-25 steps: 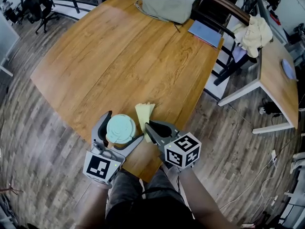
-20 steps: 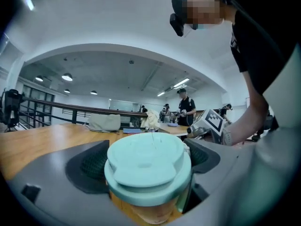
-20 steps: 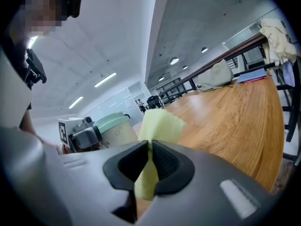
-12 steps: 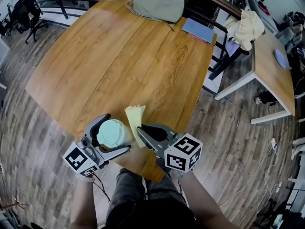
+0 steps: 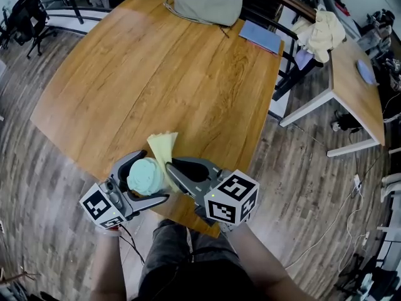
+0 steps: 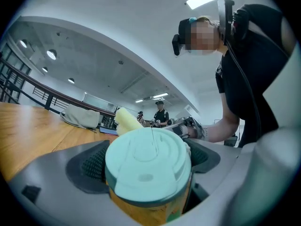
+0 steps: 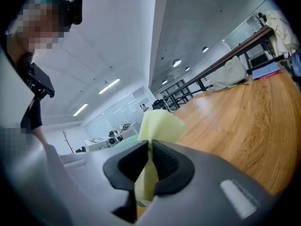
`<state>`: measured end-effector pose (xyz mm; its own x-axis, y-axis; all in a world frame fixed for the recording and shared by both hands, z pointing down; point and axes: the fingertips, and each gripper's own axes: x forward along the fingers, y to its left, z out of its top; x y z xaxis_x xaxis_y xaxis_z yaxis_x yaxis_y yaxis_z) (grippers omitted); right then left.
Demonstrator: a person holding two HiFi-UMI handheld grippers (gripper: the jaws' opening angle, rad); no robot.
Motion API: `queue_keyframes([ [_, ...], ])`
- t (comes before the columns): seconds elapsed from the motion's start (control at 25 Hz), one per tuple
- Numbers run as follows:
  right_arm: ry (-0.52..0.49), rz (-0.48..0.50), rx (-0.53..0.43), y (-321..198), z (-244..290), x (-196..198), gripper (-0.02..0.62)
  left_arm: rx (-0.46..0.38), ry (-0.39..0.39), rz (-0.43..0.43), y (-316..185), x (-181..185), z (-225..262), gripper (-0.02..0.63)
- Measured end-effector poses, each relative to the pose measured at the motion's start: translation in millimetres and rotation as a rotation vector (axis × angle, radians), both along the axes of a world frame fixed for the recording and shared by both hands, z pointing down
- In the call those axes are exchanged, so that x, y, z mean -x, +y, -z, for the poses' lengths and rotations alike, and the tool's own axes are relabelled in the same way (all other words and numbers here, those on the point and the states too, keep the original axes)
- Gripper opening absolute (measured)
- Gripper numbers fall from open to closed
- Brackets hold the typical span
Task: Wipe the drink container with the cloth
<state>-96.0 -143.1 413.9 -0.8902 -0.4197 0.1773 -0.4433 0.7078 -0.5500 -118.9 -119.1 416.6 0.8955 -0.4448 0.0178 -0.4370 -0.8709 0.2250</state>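
The left gripper (image 5: pixel 153 175) has its jaws spread wide around the cup (image 5: pixel 144 175). One jaw is on each side of the cup, and they hug it. In the left gripper view the dark pads (image 6: pixel 93 163) sit on both sides of the cup, right against it. The cup has a pale green lid (image 6: pixel 146 160) and an orange body under it. The lid fills the space between the jaws.

The right gripper (image 5: pixel 170 168) has its jaws pressed together on the cloth (image 5: pixel 161 146). The cloth is pale yellow. In the right gripper view it is pinched in the thin gap between the two black jaw tips. Part of it sticks out past the tips, and part hangs down behind them. A bit of the green lid shows just left of these jaws.

In the head view the two grippers are close together over the near edge of the table (image 5: pixel 156 74). The right jaw tips are just beside the cup. The cloth looks like it touches the cup's side, next to the lid.

Far past the jaws, at the other end of the table, lie a gray bag (image 5: pixel 207 4) and a blue book (image 5: pixel 260 37).
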Motion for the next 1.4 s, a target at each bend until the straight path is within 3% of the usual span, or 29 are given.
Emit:
queue_keyframes([
  [0.88, 0.304, -0.131, 0.194, 10, -119, -58, 0.035, 0.0, -0.027, -0.055, 6, 6, 0, 0.494],
  [1.12, 0.379, -0.14, 0.192, 10, -128, -64, 0.035, -0.012, -0.038, -0.073, 6, 4, -1, 0.494],
  [1.24, 0.326, -0.105, 0.137, 9, -110, -54, 0.035, -0.035, -0.064, -0.099, 11, 0, 0, 0.494],
  [1.4, 0.148, -0.039, 0.09, 3, -62, -31, 0.035, -0.029, -0.156, -0.136, 21, -7, -6, 0.494],
])
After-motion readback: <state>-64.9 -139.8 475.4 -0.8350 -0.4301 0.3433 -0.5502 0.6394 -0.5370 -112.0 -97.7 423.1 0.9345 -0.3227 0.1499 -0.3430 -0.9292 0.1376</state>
